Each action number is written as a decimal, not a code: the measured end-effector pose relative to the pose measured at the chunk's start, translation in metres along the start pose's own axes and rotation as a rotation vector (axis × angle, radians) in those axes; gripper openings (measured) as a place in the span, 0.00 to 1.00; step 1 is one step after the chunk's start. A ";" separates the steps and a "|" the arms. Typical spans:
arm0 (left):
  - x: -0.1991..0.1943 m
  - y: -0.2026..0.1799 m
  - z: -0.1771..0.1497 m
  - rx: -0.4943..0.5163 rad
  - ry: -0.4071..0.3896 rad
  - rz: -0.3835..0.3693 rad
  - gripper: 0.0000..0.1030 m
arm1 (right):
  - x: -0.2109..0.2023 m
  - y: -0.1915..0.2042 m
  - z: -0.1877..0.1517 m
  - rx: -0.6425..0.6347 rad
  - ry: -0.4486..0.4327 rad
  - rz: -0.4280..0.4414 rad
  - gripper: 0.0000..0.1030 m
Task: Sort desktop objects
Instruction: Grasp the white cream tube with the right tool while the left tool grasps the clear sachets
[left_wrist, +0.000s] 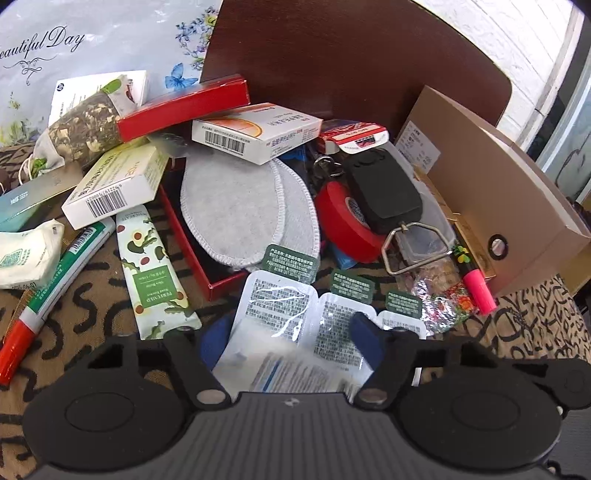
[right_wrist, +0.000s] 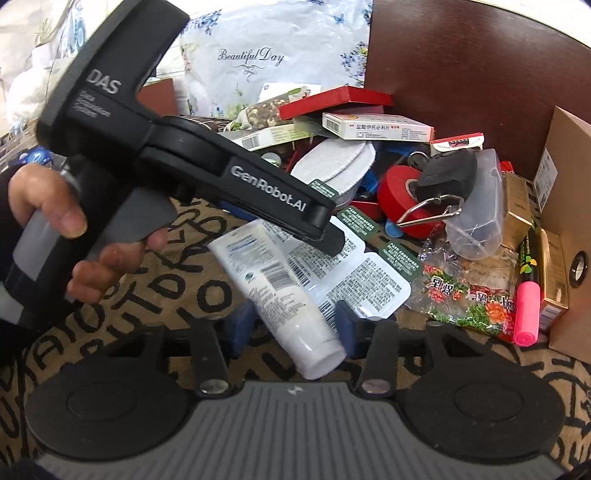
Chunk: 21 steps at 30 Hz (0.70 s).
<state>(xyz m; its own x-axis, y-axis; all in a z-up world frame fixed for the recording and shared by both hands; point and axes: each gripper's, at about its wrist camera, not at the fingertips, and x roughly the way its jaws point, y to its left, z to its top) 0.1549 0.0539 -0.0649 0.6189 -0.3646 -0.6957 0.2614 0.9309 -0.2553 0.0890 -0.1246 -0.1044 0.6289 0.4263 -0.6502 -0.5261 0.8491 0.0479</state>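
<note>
A white tube (right_wrist: 280, 288) lies slantwise on the patterned cloth (right_wrist: 155, 295), cap end towards me. My right gripper (right_wrist: 293, 325) is shut on that cap end, one blue pad on each side. The tube's flat end (left_wrist: 266, 365) shows blurred between the blue pads of my left gripper (left_wrist: 291, 332), which stands open around it; I see no pad pressing. A person's hand (right_wrist: 74, 221) holds the left gripper, and one of its fingers (right_wrist: 328, 240) reaches over several joined white blister packs (right_wrist: 369, 280) that lie under the tube.
A pile lies behind: grey insoles (left_wrist: 232, 206) in a red box, medicine boxes (left_wrist: 258, 133), a red tape roll (left_wrist: 343, 218), a black hand scale (left_wrist: 384, 188), a green-print cream tube (left_wrist: 151, 273), a pink highlighter (left_wrist: 478, 284). A brown cardboard box (left_wrist: 498, 192) stands on the right.
</note>
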 end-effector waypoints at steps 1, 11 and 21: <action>-0.001 0.000 0.000 -0.001 0.003 -0.004 0.64 | -0.003 -0.002 -0.001 0.006 0.005 0.005 0.32; -0.001 -0.003 -0.002 -0.015 0.011 -0.034 0.60 | -0.063 -0.030 -0.048 0.093 0.061 -0.032 0.28; -0.001 -0.019 -0.001 0.000 0.027 -0.124 0.42 | -0.090 -0.052 -0.072 0.190 0.068 -0.134 0.29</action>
<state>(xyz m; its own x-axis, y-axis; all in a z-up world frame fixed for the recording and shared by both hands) 0.1483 0.0363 -0.0596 0.5614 -0.4762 -0.6768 0.3350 0.8786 -0.3404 0.0185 -0.2295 -0.1035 0.6425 0.2891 -0.7096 -0.3190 0.9429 0.0954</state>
